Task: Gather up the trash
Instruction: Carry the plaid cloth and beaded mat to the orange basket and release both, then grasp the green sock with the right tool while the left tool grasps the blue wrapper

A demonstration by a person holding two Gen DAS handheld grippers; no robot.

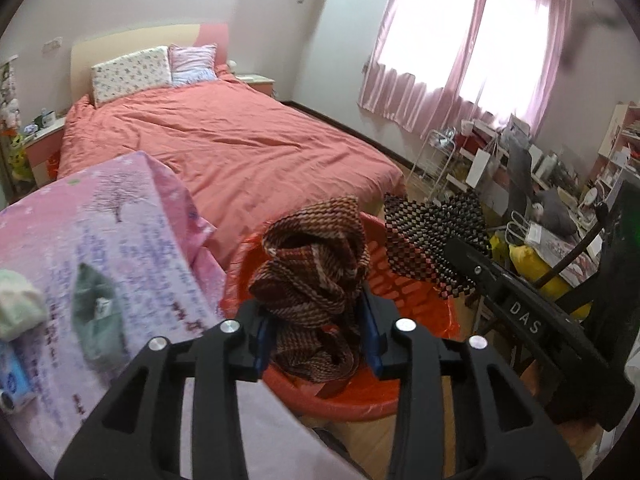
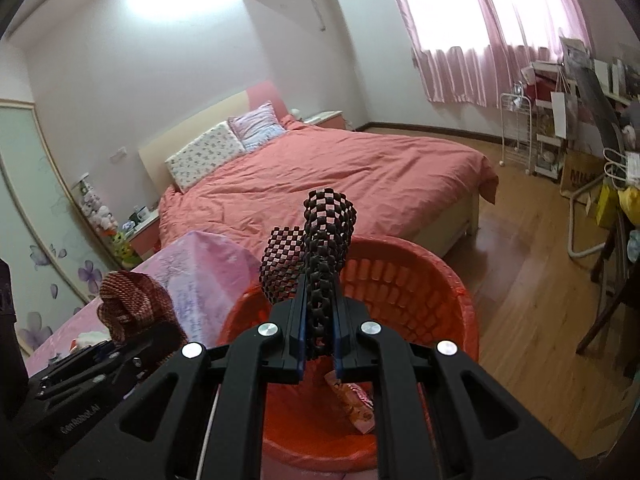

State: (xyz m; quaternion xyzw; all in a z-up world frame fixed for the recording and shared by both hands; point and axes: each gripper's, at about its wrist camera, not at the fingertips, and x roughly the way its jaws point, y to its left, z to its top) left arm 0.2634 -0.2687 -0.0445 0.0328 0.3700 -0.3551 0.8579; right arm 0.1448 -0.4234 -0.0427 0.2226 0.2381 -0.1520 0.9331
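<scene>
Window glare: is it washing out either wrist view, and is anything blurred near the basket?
Left wrist view: the window is blown out white behind the pink curtains, and the pink cloth at left is smeared. Right wrist view: glare at the window and on the upper wall; the red basket and the beaded mat stay sharp. Both views bend at the edges.

The woven brown cloth (image 1: 316, 280) hides most of the red basket's (image 1: 404, 284) inside in the left wrist view. A blue-and-white packet (image 1: 14, 380) is cut off at the left edge. The printing on the pink cover (image 1: 132, 240) is too blurred to read. Items on the far desk (image 1: 540, 168) are too small to tell.
</scene>
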